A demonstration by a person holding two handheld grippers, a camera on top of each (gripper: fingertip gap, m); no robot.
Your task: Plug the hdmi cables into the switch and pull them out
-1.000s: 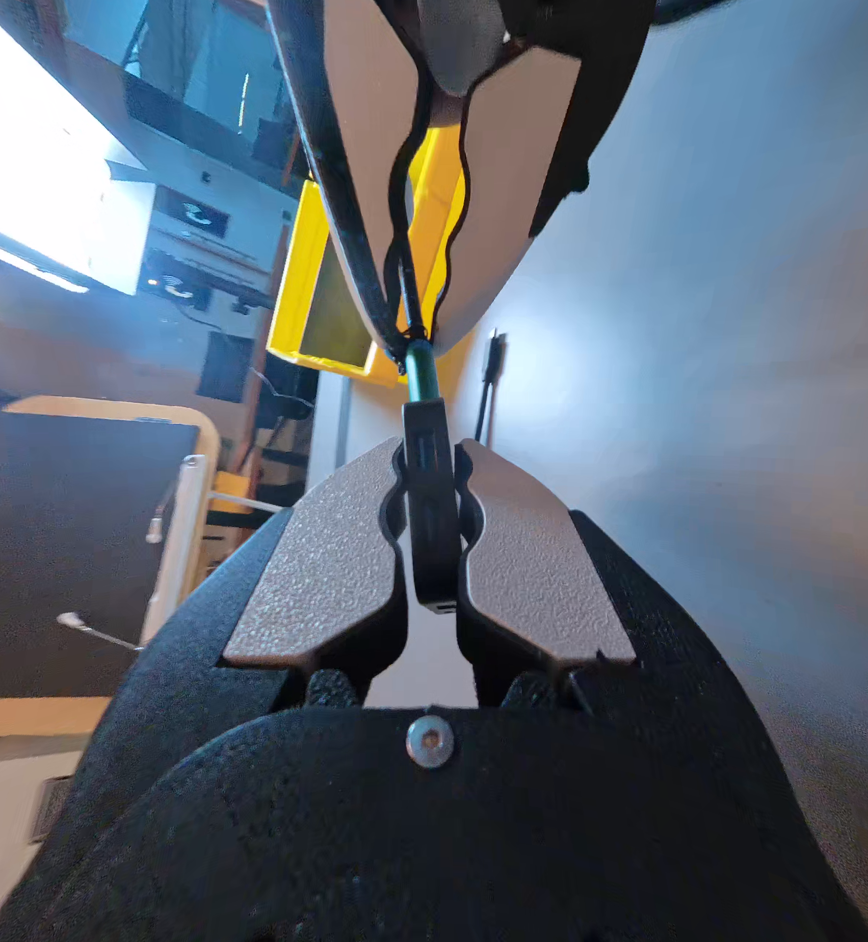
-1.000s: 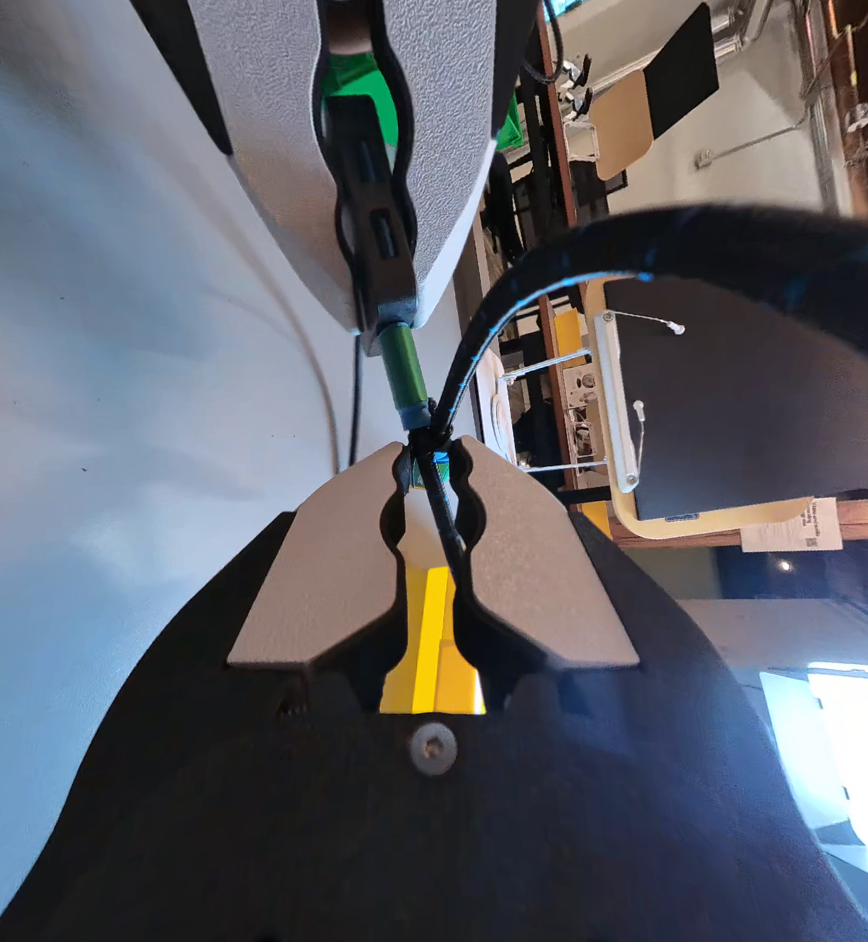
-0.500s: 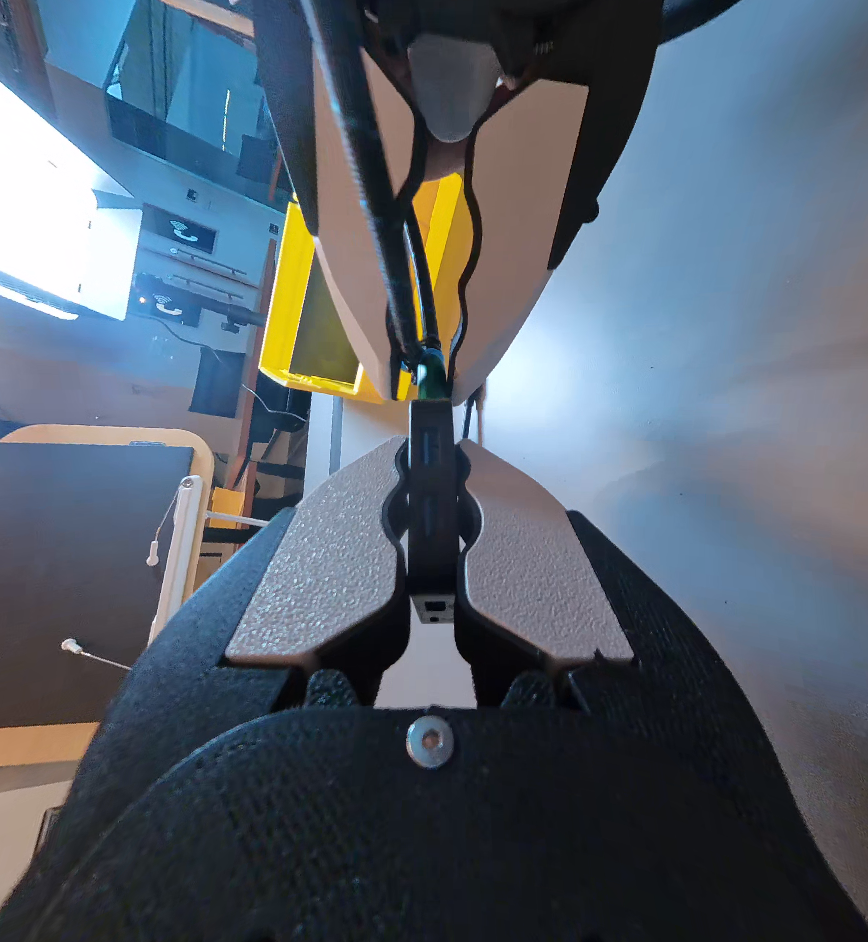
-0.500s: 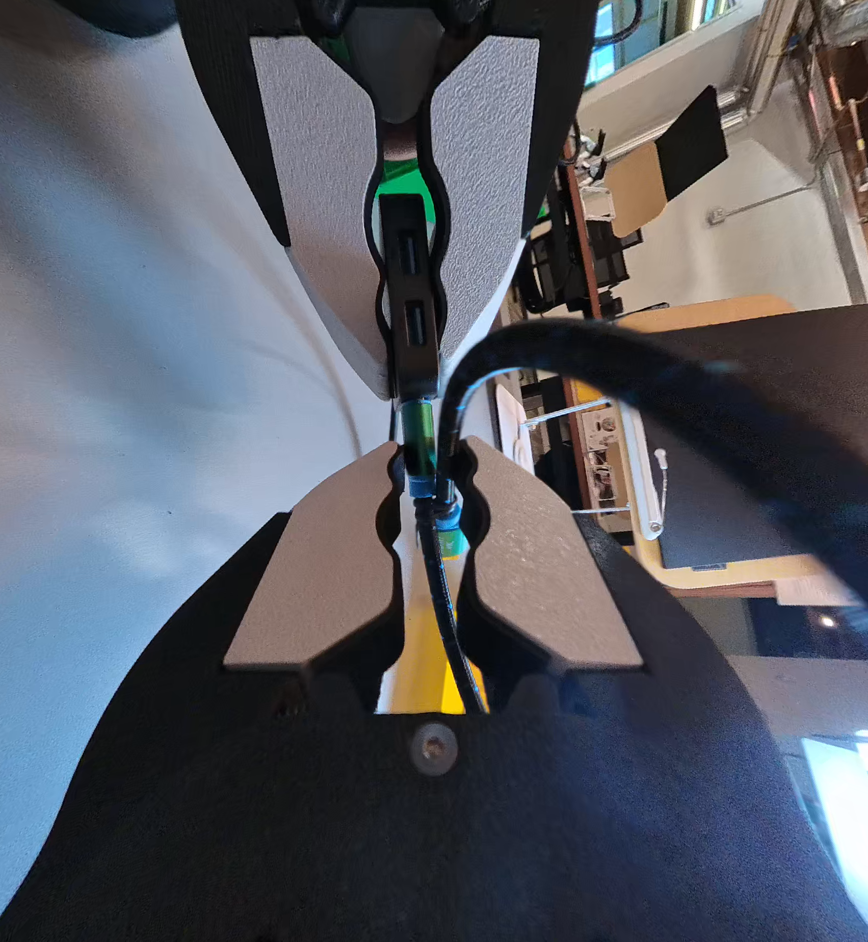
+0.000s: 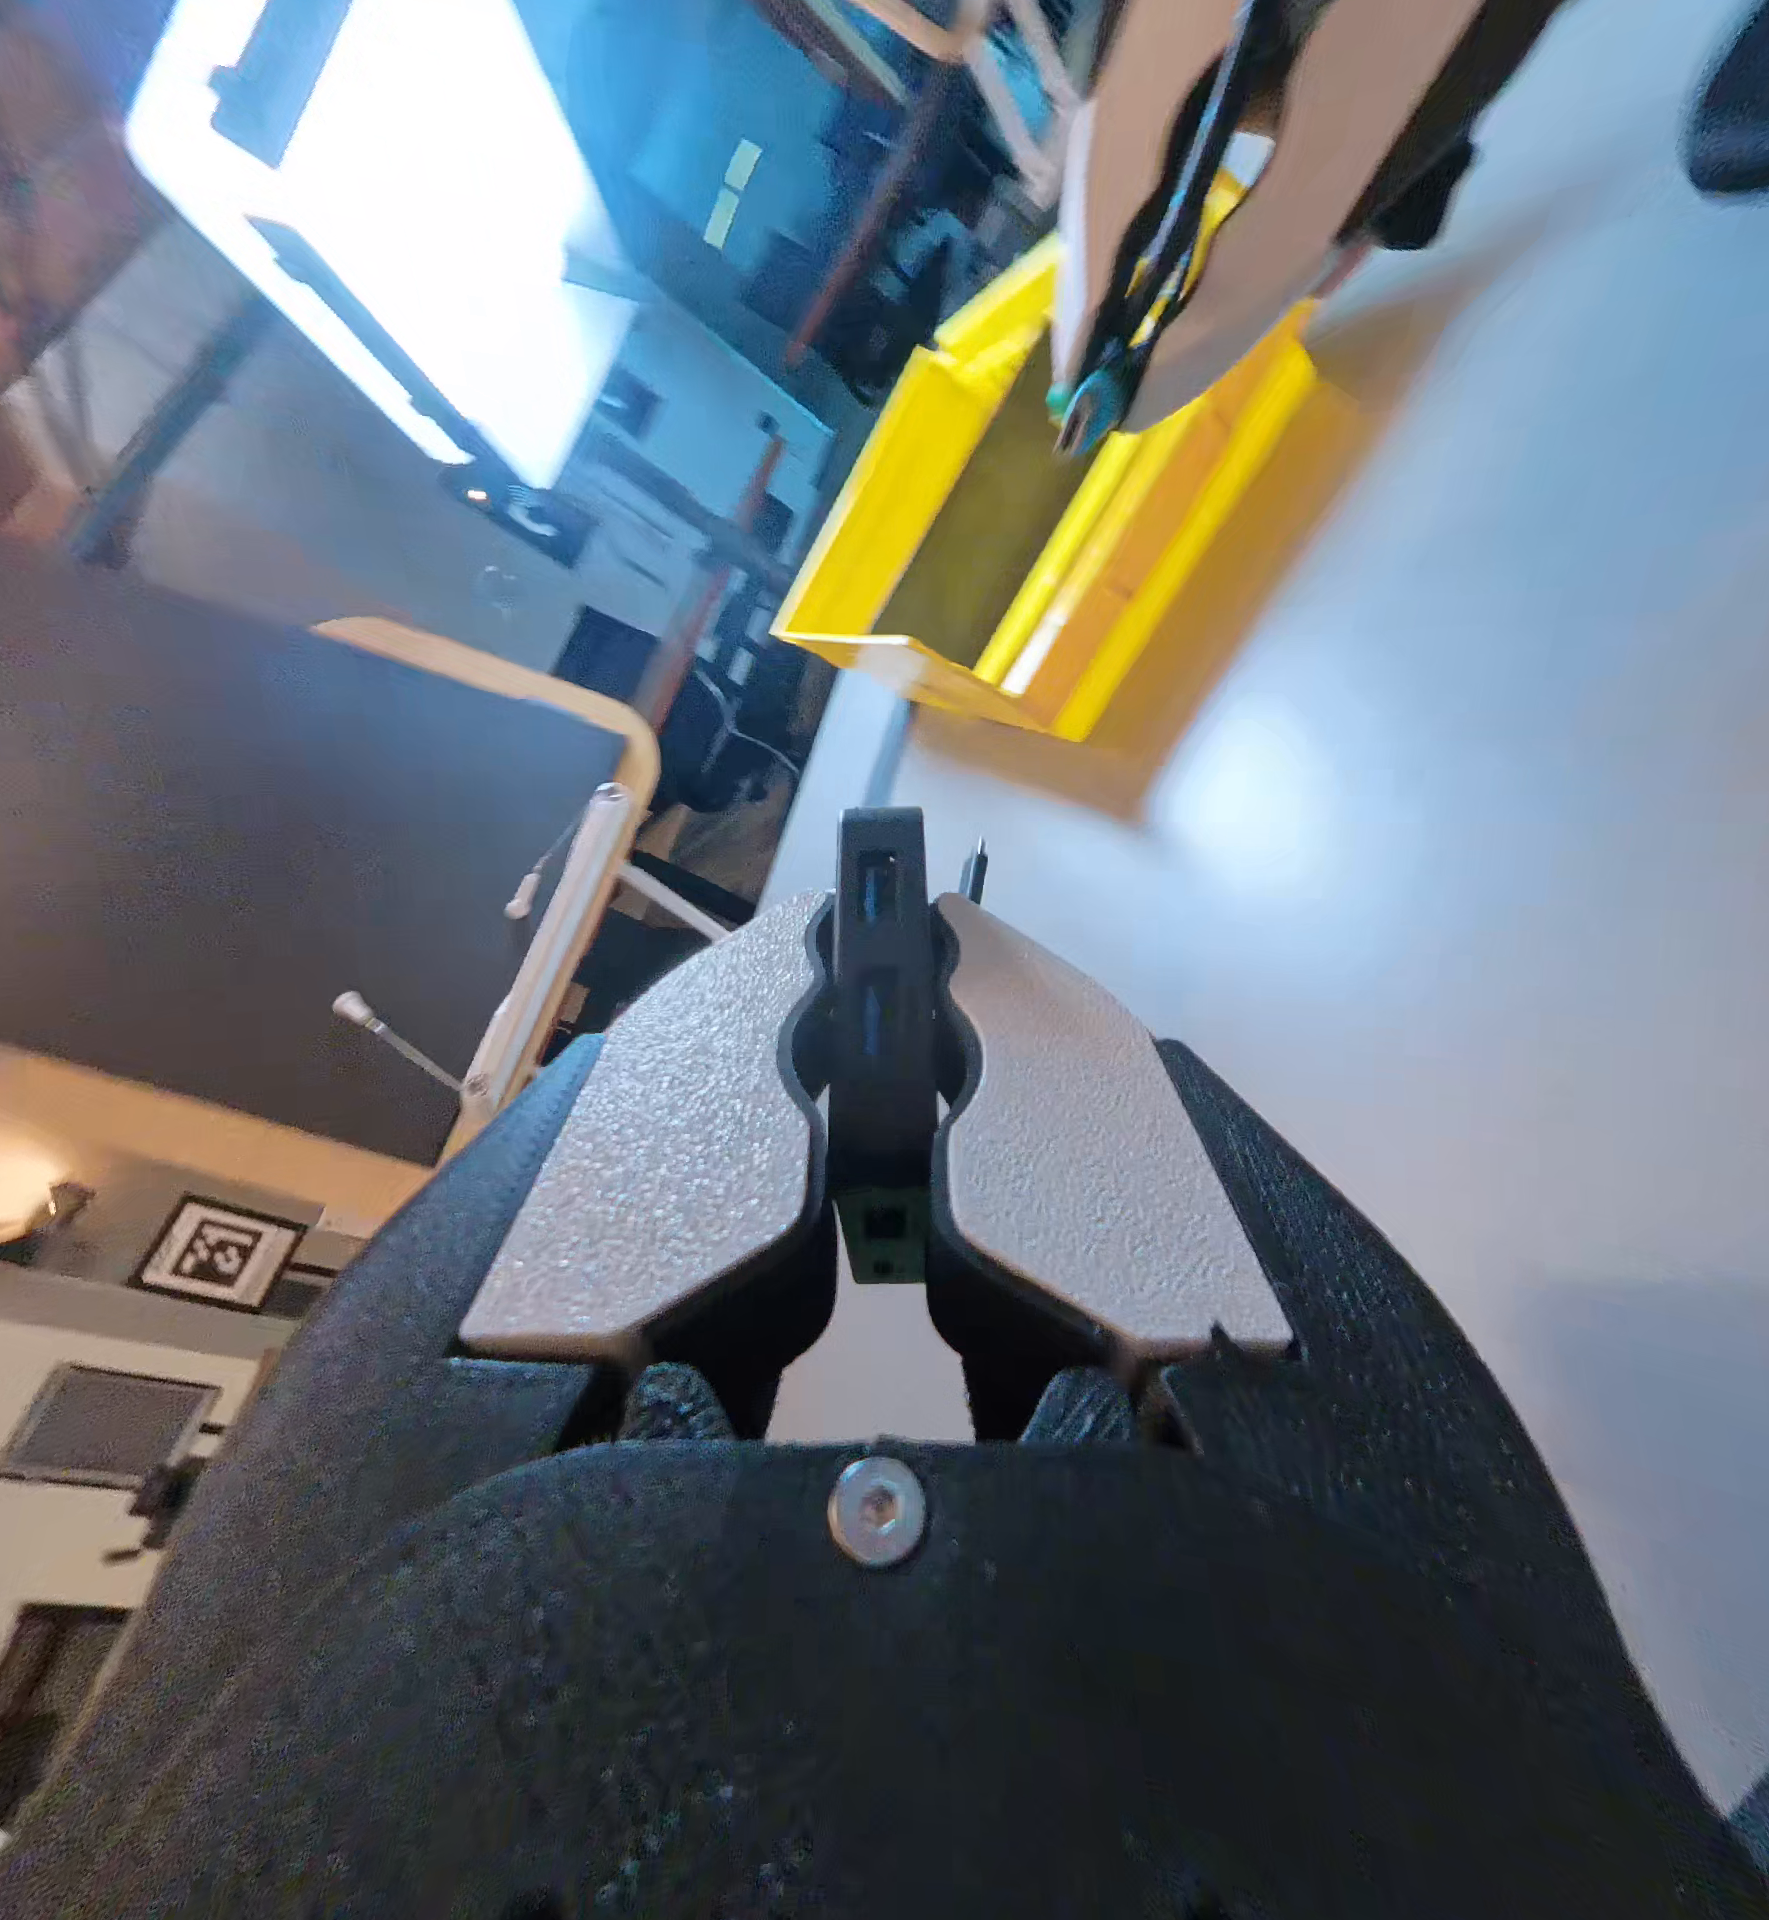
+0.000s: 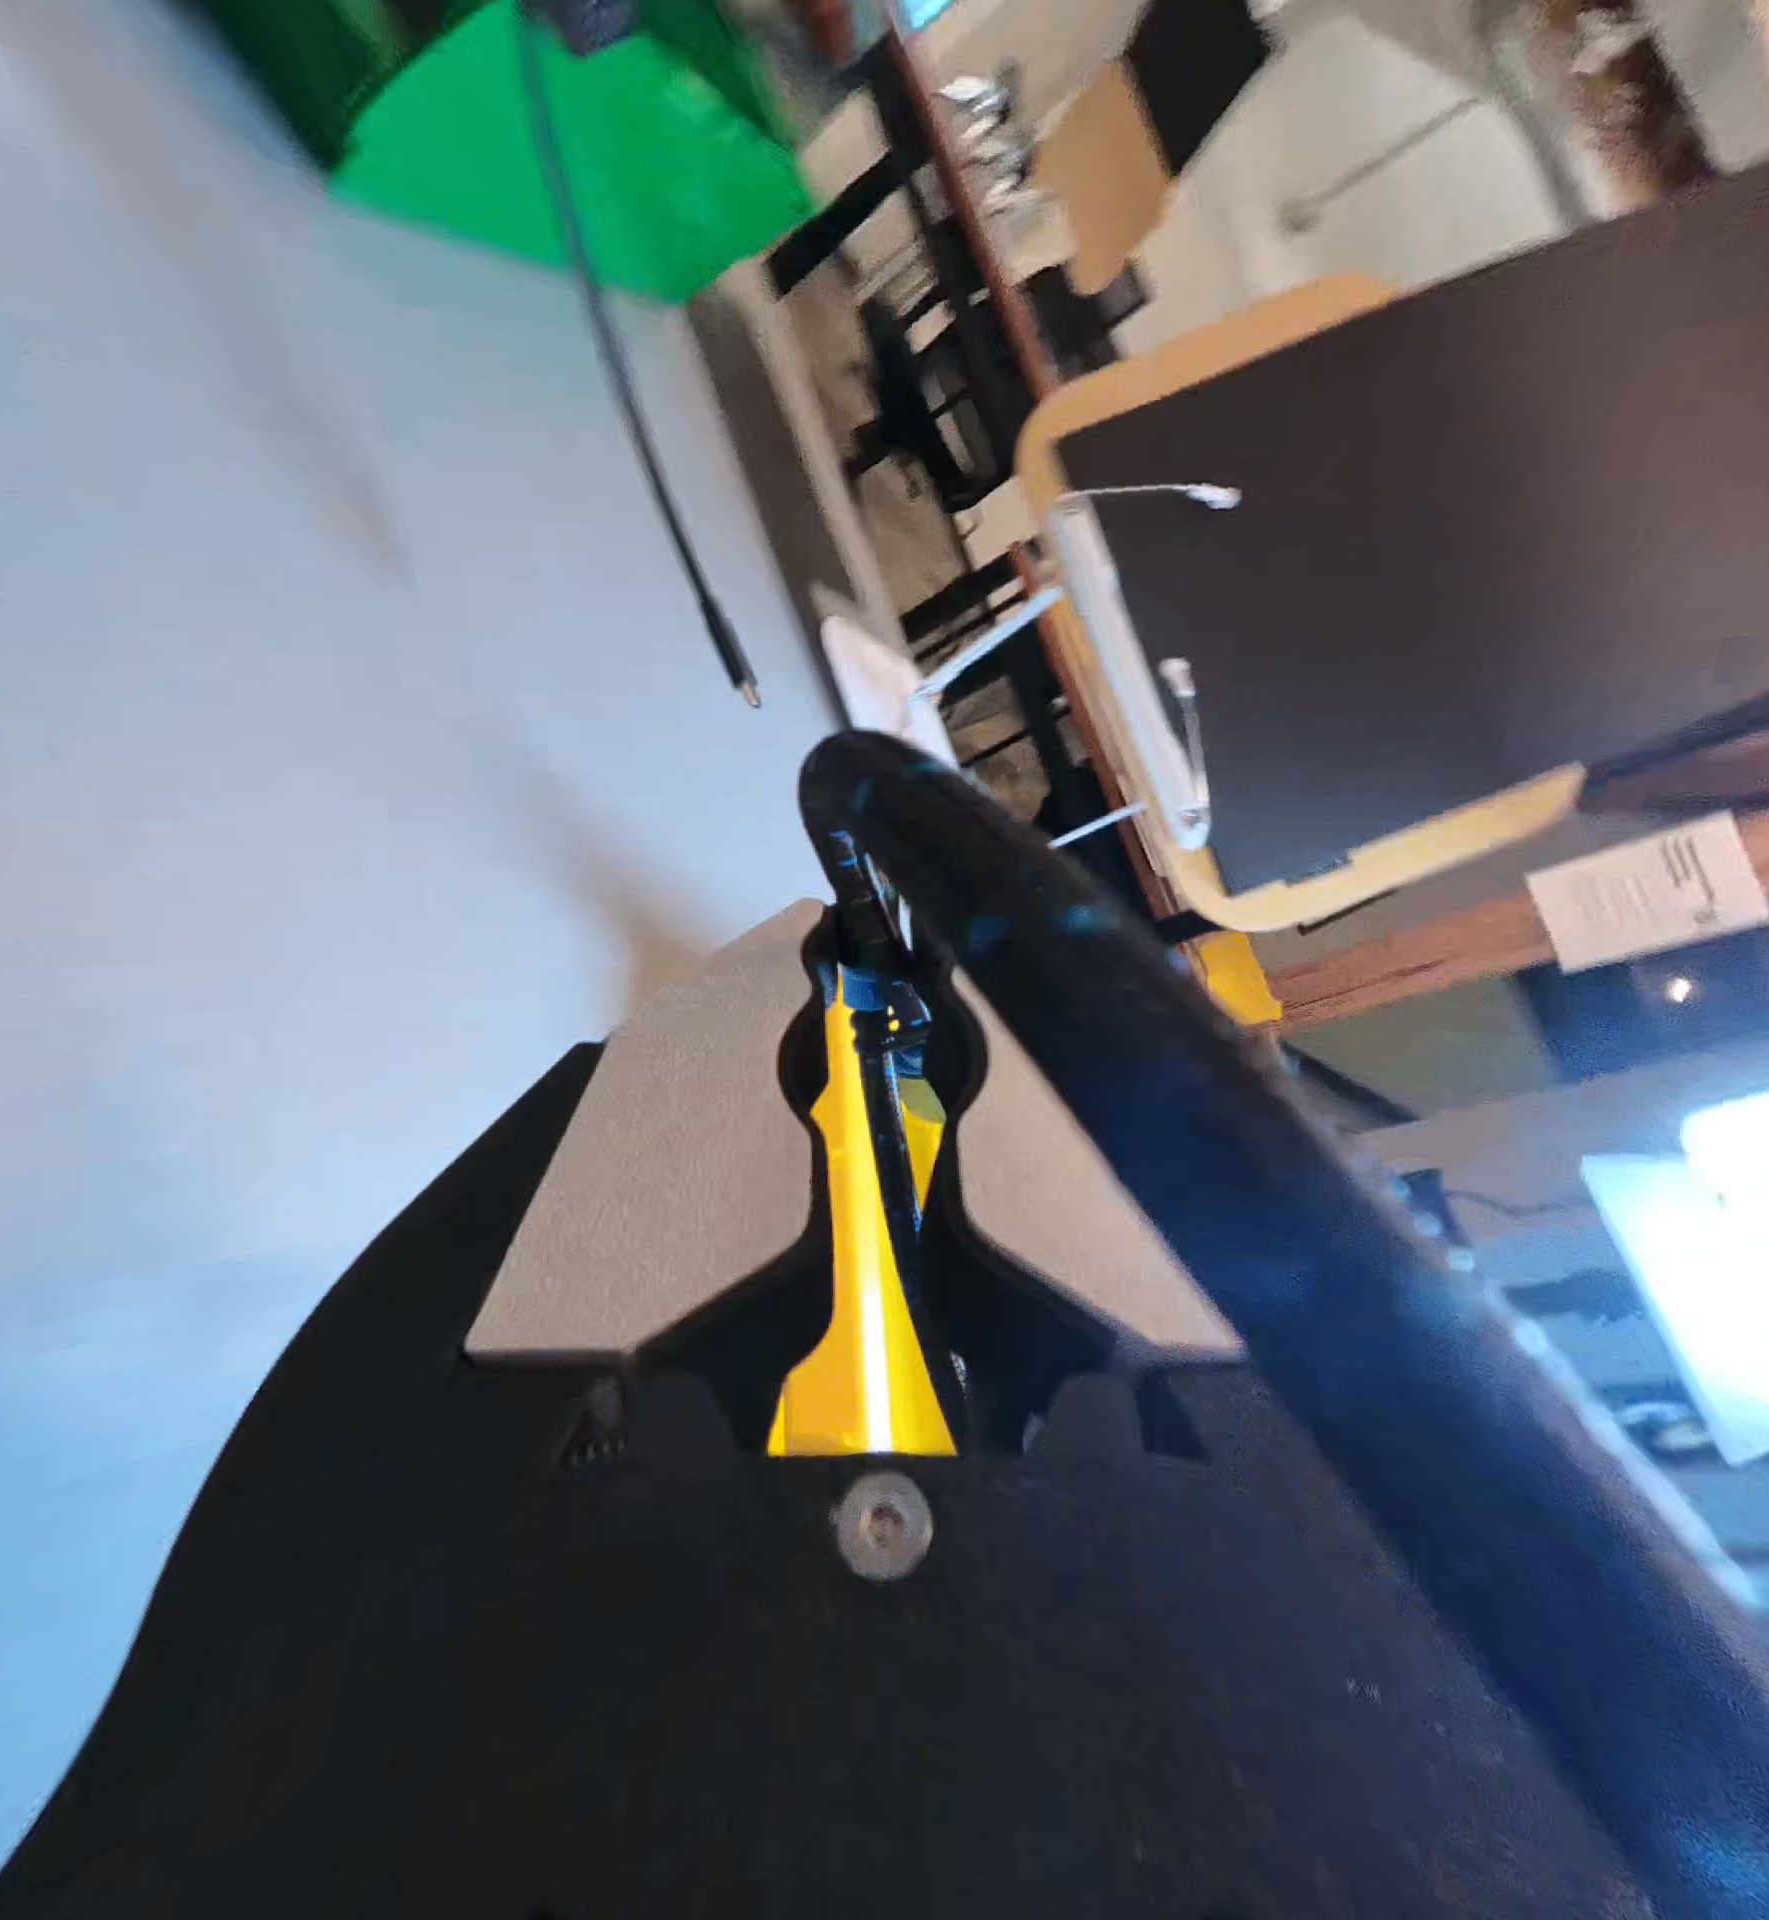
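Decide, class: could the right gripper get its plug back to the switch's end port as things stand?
Probably yes. The right gripper holds the plug in open air above the yellow bin, and nothing lies between it and the switch clamped in the left gripper.

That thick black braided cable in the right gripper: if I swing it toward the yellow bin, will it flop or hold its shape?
The black braided cable probably holds its shape: it arches out of the right gripper in one smooth curve without sagging. It may spring back and tug the plug sideways. Its braided sheath looks grippy, so slipping through the shut jaws seems unlikely.
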